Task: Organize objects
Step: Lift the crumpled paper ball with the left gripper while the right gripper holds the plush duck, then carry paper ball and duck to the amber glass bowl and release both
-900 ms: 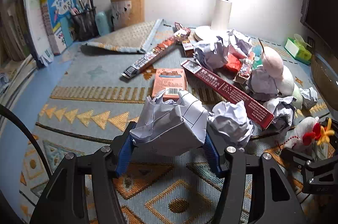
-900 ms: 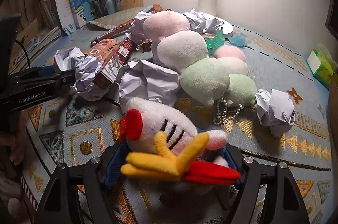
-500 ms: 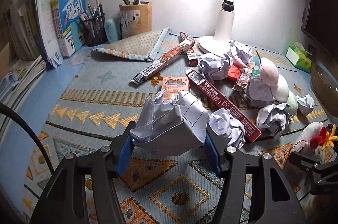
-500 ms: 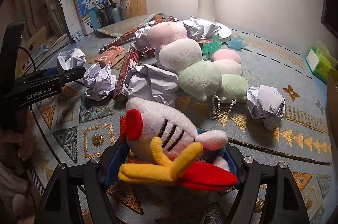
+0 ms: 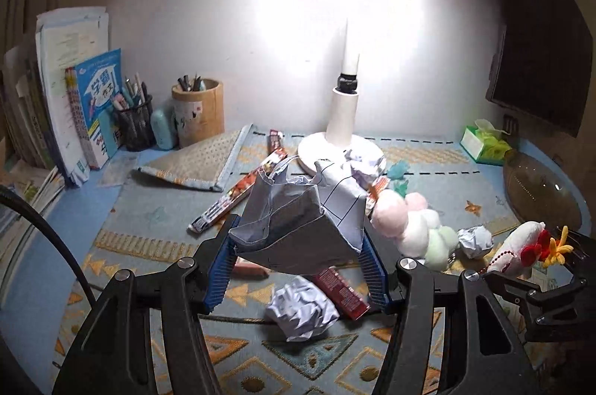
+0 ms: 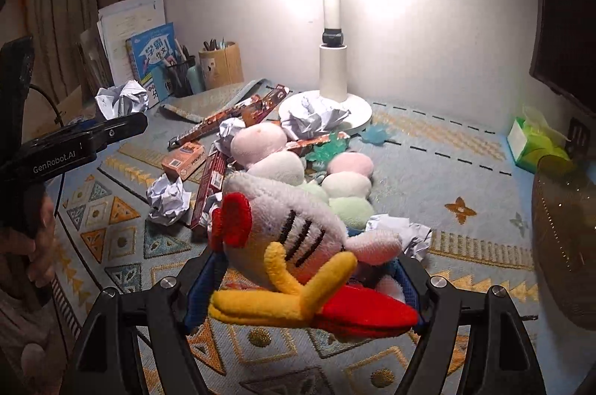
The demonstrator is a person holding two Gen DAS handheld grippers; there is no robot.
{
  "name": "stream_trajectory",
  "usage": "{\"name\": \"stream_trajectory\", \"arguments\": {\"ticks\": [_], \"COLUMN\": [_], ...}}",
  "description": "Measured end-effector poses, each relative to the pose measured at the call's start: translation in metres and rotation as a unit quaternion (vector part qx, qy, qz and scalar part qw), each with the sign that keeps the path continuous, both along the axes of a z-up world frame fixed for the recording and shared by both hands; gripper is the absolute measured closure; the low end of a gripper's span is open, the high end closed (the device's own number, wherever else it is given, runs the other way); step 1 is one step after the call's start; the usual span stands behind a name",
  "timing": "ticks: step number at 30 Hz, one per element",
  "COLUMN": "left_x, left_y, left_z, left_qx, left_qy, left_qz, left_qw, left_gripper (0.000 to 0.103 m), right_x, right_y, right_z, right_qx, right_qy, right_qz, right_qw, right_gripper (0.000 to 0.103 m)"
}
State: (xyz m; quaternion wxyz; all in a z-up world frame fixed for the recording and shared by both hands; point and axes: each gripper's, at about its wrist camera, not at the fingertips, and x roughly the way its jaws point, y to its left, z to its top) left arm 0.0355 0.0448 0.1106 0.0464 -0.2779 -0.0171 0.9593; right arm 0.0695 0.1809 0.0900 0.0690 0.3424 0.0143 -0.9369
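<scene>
My left gripper (image 5: 298, 264) is shut on a crumpled sheet of lined paper (image 5: 298, 220) and holds it well above the patterned mat (image 5: 141, 208); that paper also shows in the right wrist view (image 6: 121, 97). My right gripper (image 6: 301, 287) is shut on a white plush chicken (image 6: 287, 238) with a red comb and yellow beak, raised off the mat; it also shows at the right of the left wrist view (image 5: 521, 242).
On the mat lie paper balls (image 5: 301, 307) (image 6: 167, 199), red boxes (image 5: 341, 290), an orange box (image 6: 184, 160) and a pastel plush caterpillar (image 6: 275, 156). A lamp (image 5: 344, 119) stands behind, pen cups (image 5: 197, 111) and books (image 5: 97, 104) back left, a tissue box (image 6: 532, 141) right.
Both grippers have risen and drawn back from the mat with their loads; the clutter looks smaller and lower. Both grips are unchanged.
</scene>
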Motion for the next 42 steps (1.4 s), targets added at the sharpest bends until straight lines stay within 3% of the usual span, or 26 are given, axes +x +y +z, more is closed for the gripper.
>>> {"name": "stream_trajectory", "arguments": {"ticks": [10,13,17,20,23,27,36,42], "left_x": [-0.038,-0.054,-0.074,-0.084,-0.099,-0.111,-0.110,-0.109], "left_y": [0.096,0.129,0.172,0.206,0.240,0.289,0.355,0.368], "left_z": [0.024,0.026,0.026,0.026,0.023,0.016,-0.013,-0.018], "left_qx": [0.000,-0.013,0.024,0.024,0.040,0.081,0.075,0.076], "left_qy": [0.038,0.046,0.032,0.038,0.022,-0.008,-0.060,-0.071], "left_qz": [-0.099,-0.113,-0.161,-0.175,-0.196,-0.245,-0.319,-0.330], "left_qw": [0.9944,0.9925,0.9861,0.9835,0.9795,0.9661,0.9427,0.9381], "left_gripper": [0.045,0.045,0.044,0.044,0.044,0.044,0.044,0.044], "right_x": [0.010,0.016,0.030,0.045,0.061,0.076,0.095,0.095], "right_y": [0.079,0.110,0.156,0.185,0.209,0.242,0.297,0.303], "right_z": [0.052,0.060,0.062,0.058,0.055,0.048,0.033,0.029], "right_qx": [0.047,0.053,0.043,0.051,0.053,0.049,0.000,-0.006], "right_qy": [0.066,0.075,0.087,0.092,0.092,0.076,0.061,0.063], "right_qz": [-0.071,-0.107,-0.159,-0.198,-0.227,-0.259,-0.315,-0.316], "right_qw": [0.994,0.990,0.982,0.975,0.968,0.962,0.947,0.947], "right_gripper": [0.025,0.025,0.025,0.025,0.025,0.025,0.025,0.025]}}
